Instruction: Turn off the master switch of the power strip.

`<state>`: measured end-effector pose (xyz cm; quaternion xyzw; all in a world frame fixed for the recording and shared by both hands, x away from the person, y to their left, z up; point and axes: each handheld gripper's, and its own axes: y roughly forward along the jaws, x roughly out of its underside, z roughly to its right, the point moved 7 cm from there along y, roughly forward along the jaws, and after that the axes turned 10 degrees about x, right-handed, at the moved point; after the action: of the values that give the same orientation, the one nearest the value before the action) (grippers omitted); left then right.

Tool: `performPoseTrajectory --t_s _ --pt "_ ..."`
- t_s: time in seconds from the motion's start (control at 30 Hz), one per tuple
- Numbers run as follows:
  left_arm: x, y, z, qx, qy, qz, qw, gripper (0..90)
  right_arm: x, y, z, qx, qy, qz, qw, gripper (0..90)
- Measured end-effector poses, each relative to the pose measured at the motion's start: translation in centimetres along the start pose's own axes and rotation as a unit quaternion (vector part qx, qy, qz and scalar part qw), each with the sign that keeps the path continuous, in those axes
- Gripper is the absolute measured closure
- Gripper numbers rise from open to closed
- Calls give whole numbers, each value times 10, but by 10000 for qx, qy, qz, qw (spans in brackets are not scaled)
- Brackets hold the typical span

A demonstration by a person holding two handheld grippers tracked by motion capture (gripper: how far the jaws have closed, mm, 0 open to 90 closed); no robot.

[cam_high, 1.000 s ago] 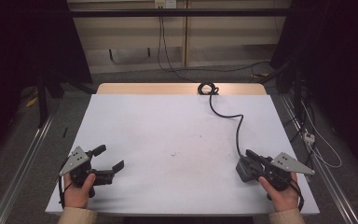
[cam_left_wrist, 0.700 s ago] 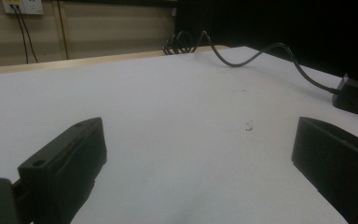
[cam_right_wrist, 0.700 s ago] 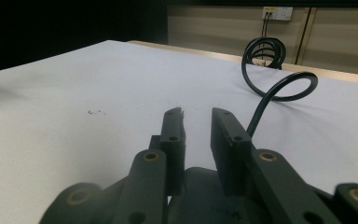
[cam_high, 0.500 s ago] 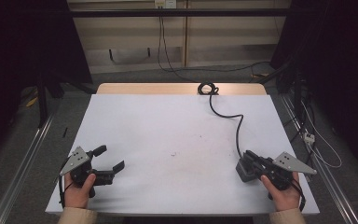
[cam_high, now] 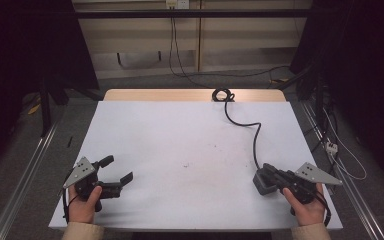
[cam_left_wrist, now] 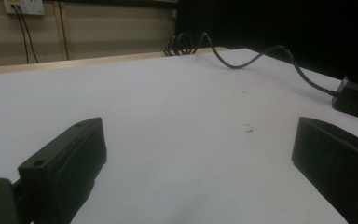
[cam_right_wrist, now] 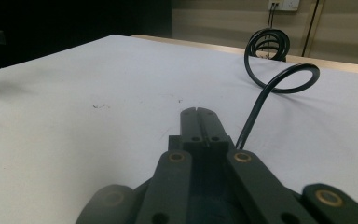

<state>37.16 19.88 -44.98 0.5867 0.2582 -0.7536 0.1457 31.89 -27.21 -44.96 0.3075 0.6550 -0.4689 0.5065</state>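
Note:
A black cable (cam_high: 254, 135) runs from a coil (cam_high: 223, 94) at the table's far edge down to my right gripper (cam_high: 258, 181) at the front right. That gripper is shut, its jaws pressed together with nothing between them (cam_right_wrist: 198, 113). The cable (cam_right_wrist: 279, 84) ends right beside the jaws. From the left gripper view the cable (cam_left_wrist: 261, 56) meets a dark block (cam_left_wrist: 354, 100); I cannot tell whether the block belongs to the gripper. My left gripper (cam_high: 116, 169) rests at the front left, open and holding nothing (cam_left_wrist: 196, 135).
The white table top (cam_high: 180, 135) has a few small dark marks (cam_high: 185, 165) near its middle. A wooden strip (cam_high: 155, 95) edges the far side. Metal rails (cam_high: 25, 175) run along the floor on both sides, and loose cables (cam_high: 340, 150) lie on the right.

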Motion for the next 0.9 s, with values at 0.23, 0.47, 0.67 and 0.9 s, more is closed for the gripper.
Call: performPoseTrajectory --t_s 0.23,0.47,0.67,0.9 --pt "0 0 0 6 -5 -3 10000 27 3 -3 4 -78 -173 -125 9997 900" --pt "1 0 0 6 -15 -10 10000 27 6 -5 13 -144 -295 -155 9993 900" --pt "1 1 0 7 -14 -24 10000 27 9 -6 15 -255 -310 -201 9990 900" --pt "1 0 -1 -8 -19 -13 10000 27 11 -7 18 -281 -281 -222 9990 900"
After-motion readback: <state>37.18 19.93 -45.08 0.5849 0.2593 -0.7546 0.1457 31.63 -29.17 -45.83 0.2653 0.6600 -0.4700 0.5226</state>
